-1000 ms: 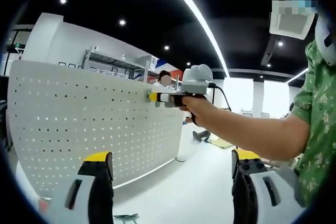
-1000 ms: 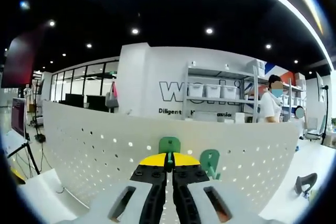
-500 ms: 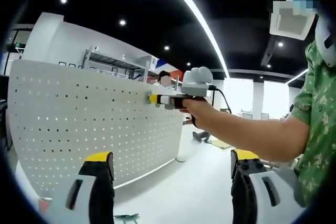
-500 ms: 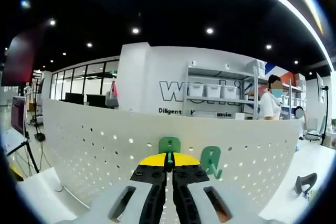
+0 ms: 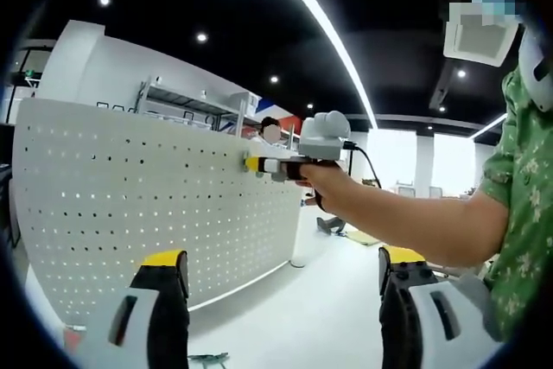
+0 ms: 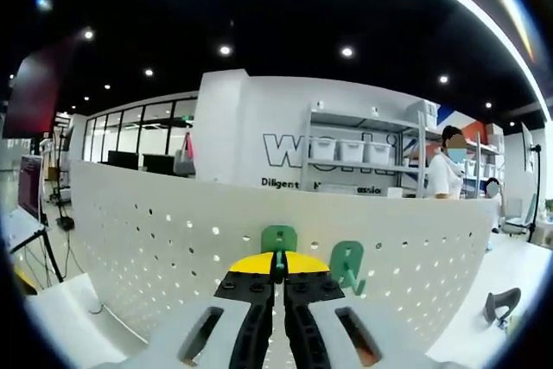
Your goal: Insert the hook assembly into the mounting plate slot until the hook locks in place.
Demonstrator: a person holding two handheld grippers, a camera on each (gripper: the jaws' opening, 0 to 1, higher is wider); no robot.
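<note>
My right claw (image 6: 278, 270) pinches a green plastic hook (image 6: 279, 238) against the white perforated pegboard (image 6: 173, 239), beside another green hook (image 6: 346, 264), seemingly unlocked, while my left claw (image 5: 275, 270) hangs wide, idle.

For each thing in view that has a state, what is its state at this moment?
Right tongs: shut on the green hook, pressed against the white pegboard.
Second green hook: on the pegboard, just right of the held one, apart from the tongs.
Left tongs: open, holding nothing, away from the pegboard.
Pegboard: upright; whether the held hook has locked cannot be told.
</note>
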